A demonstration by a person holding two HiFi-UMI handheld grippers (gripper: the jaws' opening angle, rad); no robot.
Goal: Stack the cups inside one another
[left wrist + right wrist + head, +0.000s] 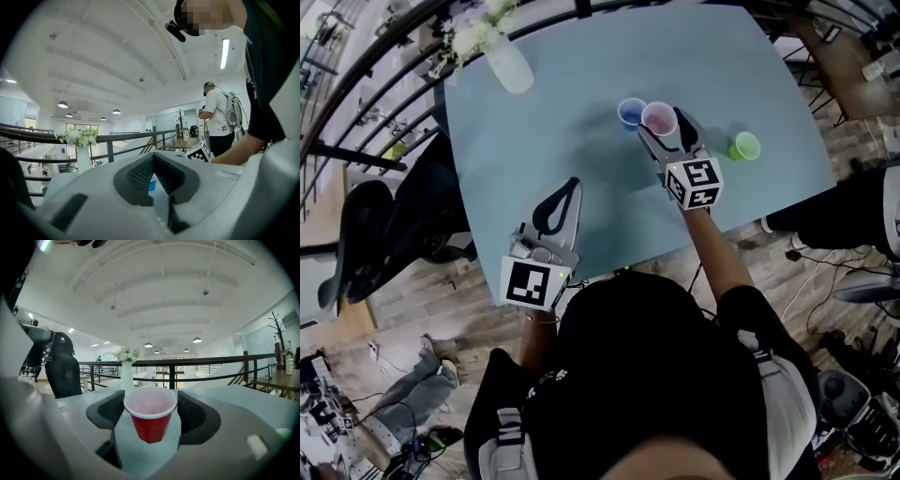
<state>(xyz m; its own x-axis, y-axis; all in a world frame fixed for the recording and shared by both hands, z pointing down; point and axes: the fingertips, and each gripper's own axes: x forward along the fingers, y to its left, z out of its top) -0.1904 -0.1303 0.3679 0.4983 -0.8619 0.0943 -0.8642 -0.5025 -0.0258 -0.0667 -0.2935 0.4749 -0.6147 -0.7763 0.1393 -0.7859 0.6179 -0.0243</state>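
**Your right gripper is clamped on the red cup; your left gripper is shut and empty**

Right gripper (pixel 662 125): both dark ribbed pads sit against the rim of the red plastic cup with the white inside (pixel 150 415), one on each side. The jaws stand wide because the cup is wide.

Left gripper (pixel 574 185): jaw tips meet and nothing is between them.

Count: three cups, two grippers, one vase.
- The red cup is in your right jaws, just beside the blue plastic cup (pixel 630 112). I can't tell if the two rims touch.
- The blue cup stands on the pale blue table (pixel 534 131), to the left of the red one in the head view.
- The green plastic cup (pixel 744 146) stands alone to the right of your right gripper, apart from the other two.
- The white vase with white flowers (pixel 508 66) is at the far left corner of the table.

Pose: your right forearm reaches out over the near table edge. That gripper points away from you, about level, with its marker cube on top. Your left gripper sits over the table's near edge, also level and pointing away, well short of the cups.

Orientation: the red cup is upright, mouth up and long axis vertical. From the right gripper view its base looks clear of the table. The blue and green cups are also mouth up.
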